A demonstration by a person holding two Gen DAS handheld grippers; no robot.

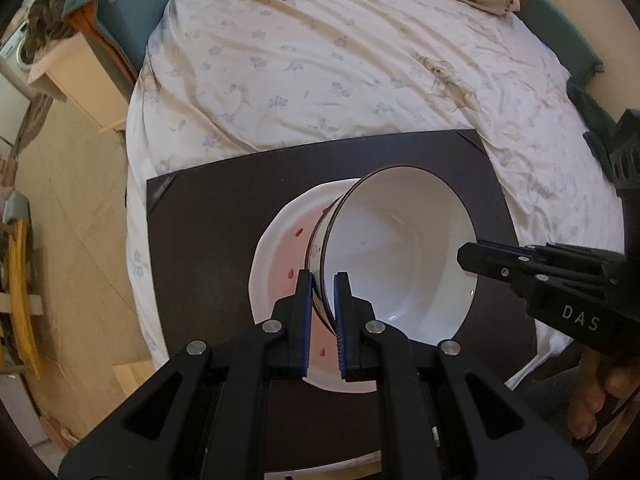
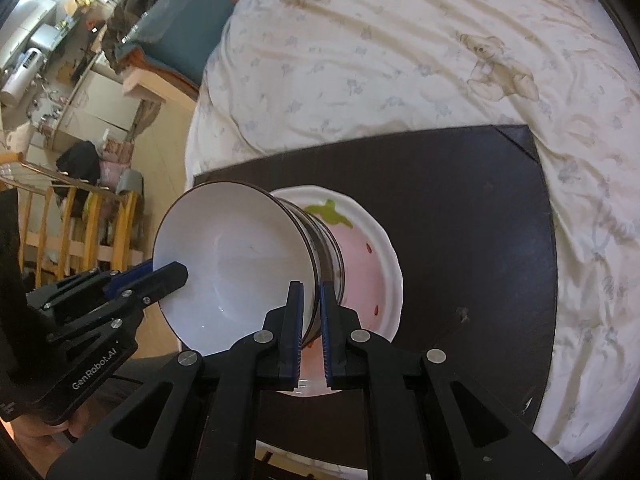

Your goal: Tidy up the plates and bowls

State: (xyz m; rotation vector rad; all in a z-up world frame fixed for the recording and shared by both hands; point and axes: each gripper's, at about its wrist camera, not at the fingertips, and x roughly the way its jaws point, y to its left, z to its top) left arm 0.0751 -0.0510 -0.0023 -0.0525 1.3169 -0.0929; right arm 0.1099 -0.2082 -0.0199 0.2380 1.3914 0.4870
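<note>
A white bowl (image 1: pixel 400 256) with a dark rim is held tilted above a white plate (image 1: pixel 276 256) with a pink strawberry pattern. The plate lies on a dark mat (image 1: pixel 208 240). My left gripper (image 1: pixel 323 280) is shut on the bowl's left rim. My right gripper (image 2: pixel 311 288) is shut on the bowl's (image 2: pixel 232 260) right rim, over the plate (image 2: pixel 368 256). Each gripper shows in the other's view: the right one (image 1: pixel 472 258) and the left one (image 2: pixel 172 272).
The mat (image 2: pixel 460 240) lies on a bed with a white flowered quilt (image 1: pixel 320 60). Wooden floor and a pale cabinet (image 1: pixel 76 76) are to the left. A yellow wooden rack (image 2: pixel 80 232) stands on the floor at the left.
</note>
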